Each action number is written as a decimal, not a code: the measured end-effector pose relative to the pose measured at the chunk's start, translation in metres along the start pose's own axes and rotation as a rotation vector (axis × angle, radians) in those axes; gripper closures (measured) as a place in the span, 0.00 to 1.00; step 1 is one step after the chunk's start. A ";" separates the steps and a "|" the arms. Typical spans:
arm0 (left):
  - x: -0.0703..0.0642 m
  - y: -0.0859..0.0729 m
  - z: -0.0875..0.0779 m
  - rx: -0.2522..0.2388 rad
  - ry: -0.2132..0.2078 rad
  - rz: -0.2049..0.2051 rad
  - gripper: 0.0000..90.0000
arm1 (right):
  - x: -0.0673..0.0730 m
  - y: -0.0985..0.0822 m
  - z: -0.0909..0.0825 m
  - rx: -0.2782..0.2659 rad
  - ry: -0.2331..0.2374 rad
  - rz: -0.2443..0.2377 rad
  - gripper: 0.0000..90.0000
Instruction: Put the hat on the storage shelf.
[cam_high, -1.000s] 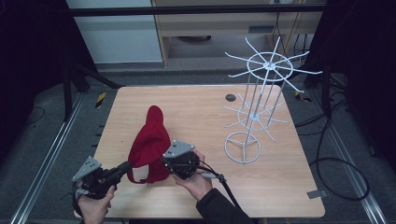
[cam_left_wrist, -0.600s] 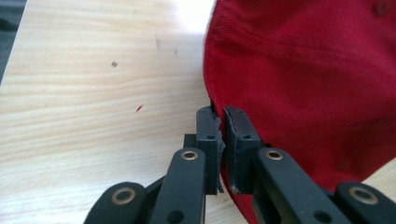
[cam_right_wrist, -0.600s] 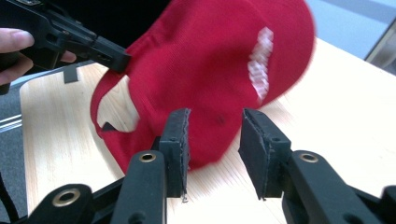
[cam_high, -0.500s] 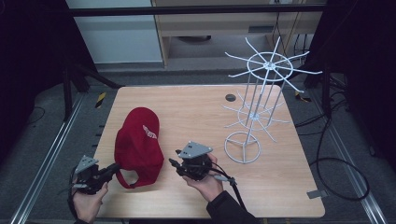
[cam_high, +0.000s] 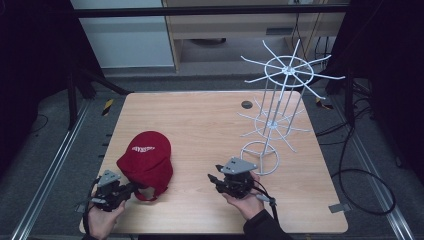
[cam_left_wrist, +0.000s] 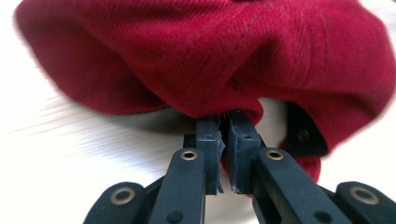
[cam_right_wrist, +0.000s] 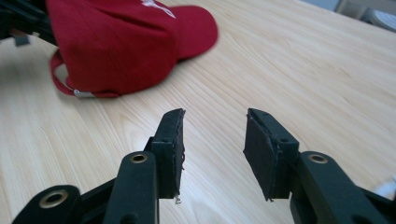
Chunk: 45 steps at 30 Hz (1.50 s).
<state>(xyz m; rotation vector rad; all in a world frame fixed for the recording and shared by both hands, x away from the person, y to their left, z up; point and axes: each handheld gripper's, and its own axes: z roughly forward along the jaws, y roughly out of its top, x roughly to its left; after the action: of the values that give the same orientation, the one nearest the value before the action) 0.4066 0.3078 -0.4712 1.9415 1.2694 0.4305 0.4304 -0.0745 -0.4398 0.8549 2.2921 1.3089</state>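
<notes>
– Where's the red cotton baseball cap (cam_high: 146, 160)?
– Near the wooden table's (cam_high: 200, 125) front left corner; the left tongs (cam_left_wrist: 224, 122) pinch its rear rim.
– And the right tongs (cam_right_wrist: 214, 140)?
– Just been opening, nothing between them.

A: What surrounds the worktop (cam_high: 200, 120)?

B: Grey floor (cam_high: 55, 125) on every side, with metal rails (cam_high: 45, 185) running along left and right. Black cables (cam_high: 360, 175) loop at the lower right of the frame.

A: And at the top?

B: A pale cabinet panel (cam_high: 122, 35) at upper left, a wooden shelf unit (cam_high: 235, 27) beside it. Both upper corners are dark.
</notes>
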 end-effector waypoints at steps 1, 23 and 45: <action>-0.004 0.000 0.000 -0.003 -0.015 0.012 0.93 | -0.003 -0.004 -0.003 0.005 -0.007 0.005 0.64; -0.008 0.018 -0.031 -0.195 0.022 0.191 0.38 | -0.028 -0.044 -0.038 0.042 -0.066 0.053 0.57; -0.031 0.054 0.022 -0.096 -0.160 0.197 0.96 | -0.042 -0.059 -0.055 0.061 -0.100 0.074 0.57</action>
<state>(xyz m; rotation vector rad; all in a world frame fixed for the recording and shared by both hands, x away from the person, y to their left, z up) 0.4411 0.2596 -0.4415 1.9847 0.9444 0.4174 0.4114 -0.1605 -0.4624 1.0109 2.2525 1.2038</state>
